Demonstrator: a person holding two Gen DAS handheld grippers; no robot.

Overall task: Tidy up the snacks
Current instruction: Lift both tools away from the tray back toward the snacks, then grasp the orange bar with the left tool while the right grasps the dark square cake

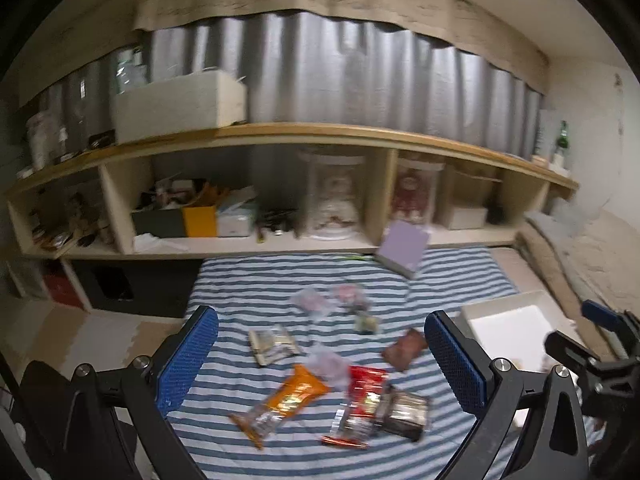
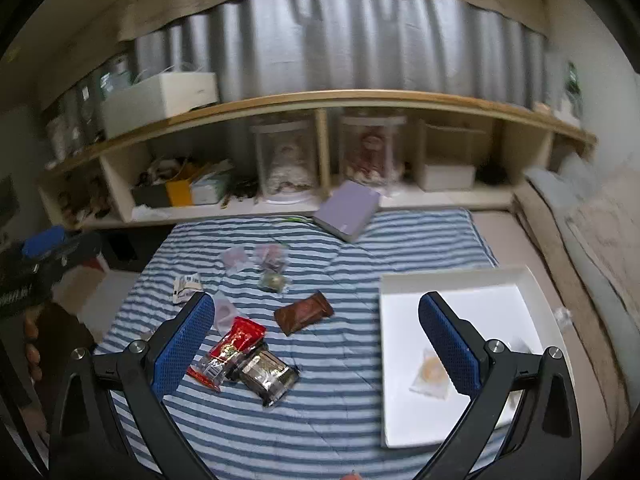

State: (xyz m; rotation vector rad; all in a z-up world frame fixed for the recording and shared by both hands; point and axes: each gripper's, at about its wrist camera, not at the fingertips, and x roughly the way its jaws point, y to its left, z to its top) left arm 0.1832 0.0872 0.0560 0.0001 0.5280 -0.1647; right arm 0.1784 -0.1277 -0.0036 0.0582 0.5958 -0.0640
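Note:
Several wrapped snacks lie scattered on a blue-and-white striped cloth (image 1: 248, 280). Among them are an orange packet (image 1: 286, 402), a red packet (image 1: 362, 394), a dark silvery packet (image 1: 406, 412) and a brown packet (image 1: 404, 348). My left gripper (image 1: 322, 356) hangs open above them, holding nothing. In the right wrist view the red packet (image 2: 234, 348), the dark packet (image 2: 270, 376) and the brown packet (image 2: 304, 312) lie left of a white tray (image 2: 456, 272). One clear-wrapped snack (image 2: 430, 374) lies in the tray. My right gripper (image 2: 316, 350) is open and empty above the cloth.
A purple box (image 2: 348, 210) leans at the cloth's far edge against a low wooden shelf unit (image 2: 320, 98) crowded with jars, boxes and clutter. A padded beige edge (image 2: 560, 248) runs along the right. The other gripper (image 2: 44, 256) and a hand show at the far left.

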